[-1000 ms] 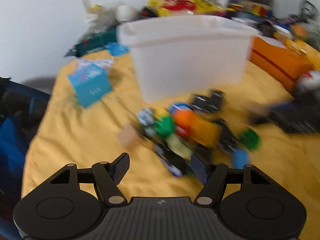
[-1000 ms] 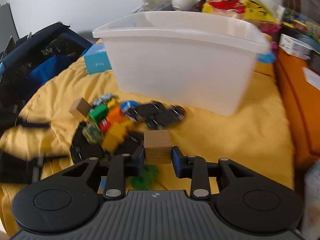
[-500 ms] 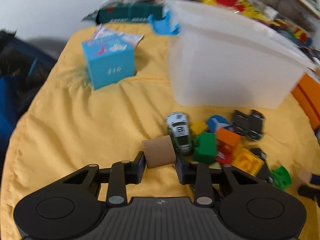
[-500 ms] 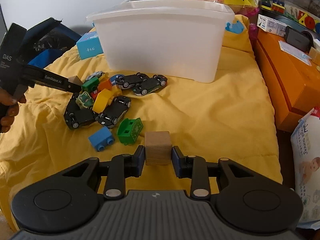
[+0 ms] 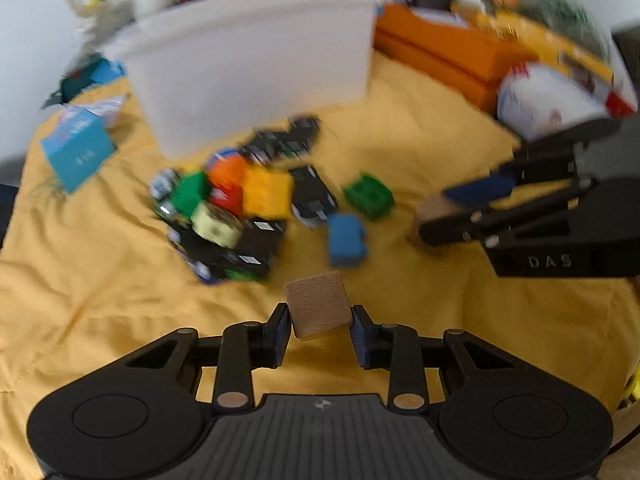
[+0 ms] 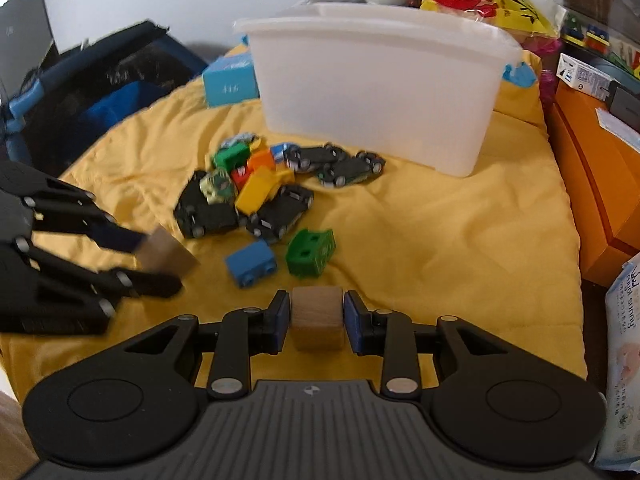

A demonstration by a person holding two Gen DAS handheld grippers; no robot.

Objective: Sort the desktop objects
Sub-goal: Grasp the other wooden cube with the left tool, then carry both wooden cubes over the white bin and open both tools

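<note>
Left claw [image 5: 318,326] grips a block [image 5: 318,304]; right claw [image 6: 316,320] grips a cube [image 6: 317,316], both lifted clear, likely bound for the bin [image 6: 376,92] at the bed's far edge.

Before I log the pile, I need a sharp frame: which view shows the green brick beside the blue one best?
Right wrist: the green brick is sharp, its two top openings visible, close beside the blue brick. The left wrist view shows it too, but motion-blurred.
</note>
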